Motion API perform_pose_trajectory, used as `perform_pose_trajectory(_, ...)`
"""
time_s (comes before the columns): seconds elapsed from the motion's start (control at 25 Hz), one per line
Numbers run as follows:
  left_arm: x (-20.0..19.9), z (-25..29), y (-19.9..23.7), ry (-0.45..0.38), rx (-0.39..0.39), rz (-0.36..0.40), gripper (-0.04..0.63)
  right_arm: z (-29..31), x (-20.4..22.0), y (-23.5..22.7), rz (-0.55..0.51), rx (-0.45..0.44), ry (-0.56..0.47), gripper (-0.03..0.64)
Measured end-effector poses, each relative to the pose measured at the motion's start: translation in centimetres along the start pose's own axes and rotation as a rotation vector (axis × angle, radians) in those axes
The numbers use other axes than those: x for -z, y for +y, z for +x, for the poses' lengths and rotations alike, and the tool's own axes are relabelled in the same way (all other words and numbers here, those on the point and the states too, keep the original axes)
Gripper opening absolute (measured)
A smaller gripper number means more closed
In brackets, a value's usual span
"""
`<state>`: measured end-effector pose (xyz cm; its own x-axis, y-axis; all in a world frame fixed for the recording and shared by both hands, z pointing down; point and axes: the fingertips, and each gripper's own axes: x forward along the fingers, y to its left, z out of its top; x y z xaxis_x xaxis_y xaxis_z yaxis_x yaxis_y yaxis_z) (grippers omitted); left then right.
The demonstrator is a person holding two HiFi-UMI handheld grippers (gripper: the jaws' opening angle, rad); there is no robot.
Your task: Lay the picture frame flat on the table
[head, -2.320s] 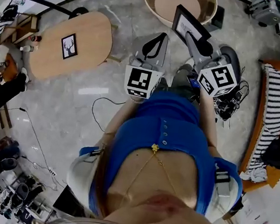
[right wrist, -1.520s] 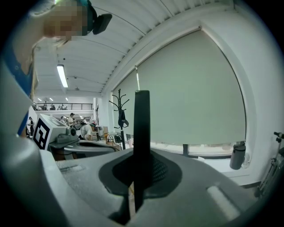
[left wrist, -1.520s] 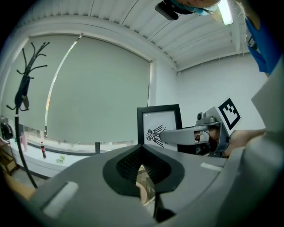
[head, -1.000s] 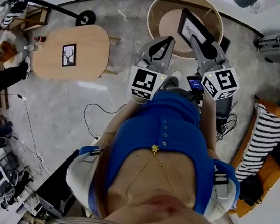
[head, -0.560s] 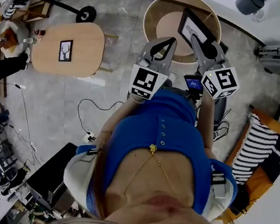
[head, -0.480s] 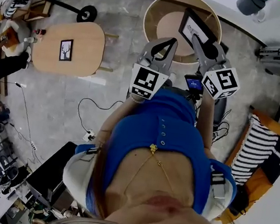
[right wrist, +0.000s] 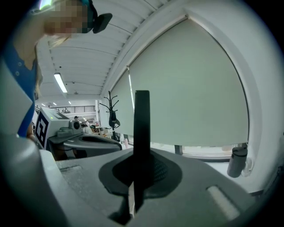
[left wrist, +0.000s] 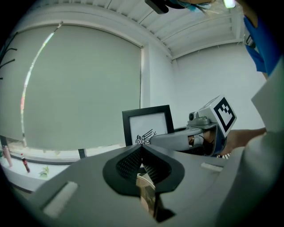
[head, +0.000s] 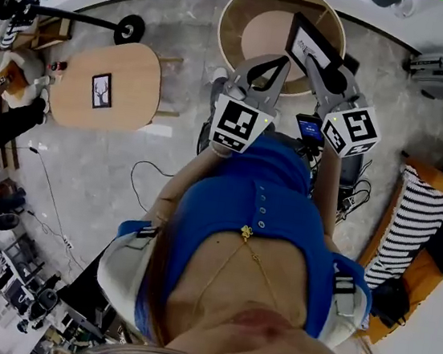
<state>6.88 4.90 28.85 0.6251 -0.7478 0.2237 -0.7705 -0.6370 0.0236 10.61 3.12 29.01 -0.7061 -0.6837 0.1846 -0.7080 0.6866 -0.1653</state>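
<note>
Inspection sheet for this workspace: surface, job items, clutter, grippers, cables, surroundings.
Surface: round wooden table, ahead of both grippers.
Job's things: picture frame, black, held upright, not yet laid flat.
Clutter: second frame lying flat on the oval table.
Grippers: right gripper shut on the picture frame's edge; left gripper shut, empty.
Cables: black cable looped on the floor.
Surroundings: striped fabric on an orange seat; grey case.
</note>
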Motion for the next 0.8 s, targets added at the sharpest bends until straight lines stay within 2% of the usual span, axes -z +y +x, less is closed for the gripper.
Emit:
perform_pose_trajectory(0.16,-0.2,1.9,0.7,-0.007,0.073,-0.004,0.0,0.3,0.3,-1.6,0.016,0.064,0.002,0.005)
perform_pose_trajectory(0.28,-0.2,2.7,2.7,-0.013,0.093,-0.008,0.0,1.7,0.1,-2.3,0.019,0.098,0.006,0.005)
perform_pose_trajectory(0.8,0.4,3.5,18.6,-0.009,0.153,-0.022,0.0,16.6,-1.0,-0.9,-0.039,0.136,0.082,0.005)
